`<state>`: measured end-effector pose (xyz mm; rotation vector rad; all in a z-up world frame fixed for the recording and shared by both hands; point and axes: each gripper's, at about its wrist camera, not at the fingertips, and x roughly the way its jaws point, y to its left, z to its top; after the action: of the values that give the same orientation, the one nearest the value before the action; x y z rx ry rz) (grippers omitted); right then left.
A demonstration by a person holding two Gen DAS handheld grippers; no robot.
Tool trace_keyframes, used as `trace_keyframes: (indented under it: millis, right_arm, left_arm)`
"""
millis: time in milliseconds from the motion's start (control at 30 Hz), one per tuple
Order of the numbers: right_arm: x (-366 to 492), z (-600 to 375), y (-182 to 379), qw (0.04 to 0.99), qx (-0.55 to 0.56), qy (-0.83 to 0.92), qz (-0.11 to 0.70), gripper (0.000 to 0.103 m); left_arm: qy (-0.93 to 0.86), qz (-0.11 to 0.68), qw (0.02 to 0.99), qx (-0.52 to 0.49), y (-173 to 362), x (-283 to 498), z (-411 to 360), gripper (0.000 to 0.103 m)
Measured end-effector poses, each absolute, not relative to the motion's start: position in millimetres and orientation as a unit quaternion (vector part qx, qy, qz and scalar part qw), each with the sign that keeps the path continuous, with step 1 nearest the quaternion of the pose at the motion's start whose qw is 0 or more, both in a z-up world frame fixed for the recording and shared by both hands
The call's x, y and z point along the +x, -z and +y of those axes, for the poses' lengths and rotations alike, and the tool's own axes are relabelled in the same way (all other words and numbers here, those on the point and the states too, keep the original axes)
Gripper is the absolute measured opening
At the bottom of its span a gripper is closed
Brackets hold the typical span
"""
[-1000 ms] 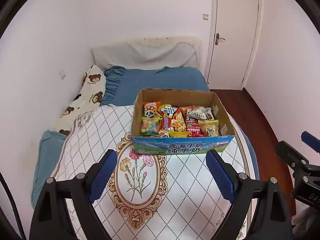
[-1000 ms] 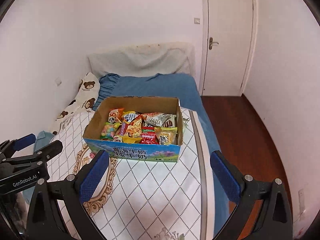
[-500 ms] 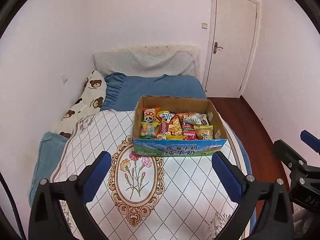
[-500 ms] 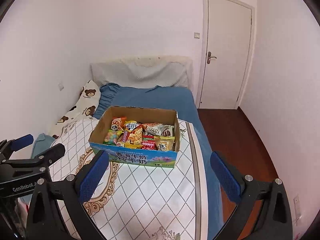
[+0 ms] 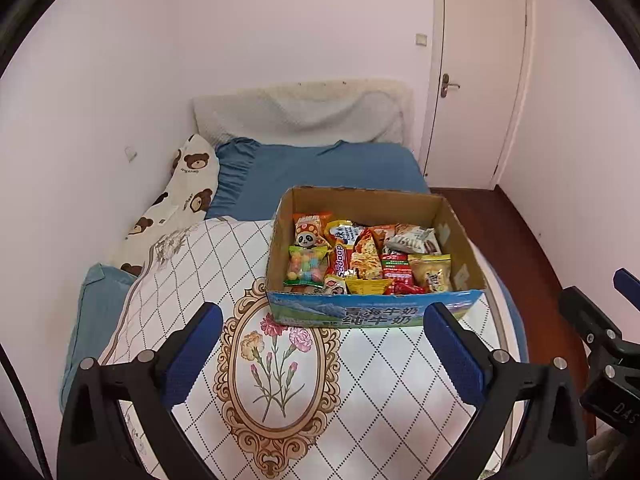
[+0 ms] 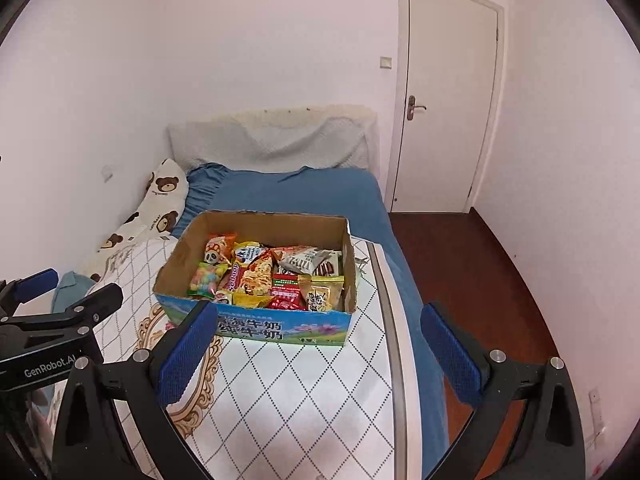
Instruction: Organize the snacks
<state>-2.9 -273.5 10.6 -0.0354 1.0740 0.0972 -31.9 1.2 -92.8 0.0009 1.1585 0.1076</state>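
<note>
An open cardboard box (image 5: 372,312) with a blue printed front stands on the quilted bed cover; it also shows in the right wrist view (image 6: 280,330). It holds several snack packets (image 5: 360,260), among them a panda packet (image 5: 308,236) and a bag of coloured candy (image 6: 206,280). My left gripper (image 5: 322,356) is open and empty, in front of the box and apart from it. My right gripper (image 6: 318,354) is open and empty, also in front of the box. The left gripper shows at the left edge of the right wrist view (image 6: 52,320).
The bed has a white diamond-pattern cover with a flower medallion (image 5: 276,376) and a blue sheet (image 5: 320,168) behind the box. A bear-print pillow (image 5: 176,200) lies along the left wall. A closed door (image 6: 444,100) and wooden floor (image 6: 472,272) are on the right.
Both grippers have pulled back and risen away from the box, which now looks smaller and farther off. Both stayed open and empty.
</note>
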Motion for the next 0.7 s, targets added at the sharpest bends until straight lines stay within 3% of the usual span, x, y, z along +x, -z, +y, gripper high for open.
trace_keyframes:
  millis: [700]
  right_arm:
    - [46.2,-274.6,76.5,0.837,-0.004,-0.039,0.545,0.103]
  left_arm:
    - [-0.067,0.588,0.806,0.01,164.4,2.8,3.2,0.103]
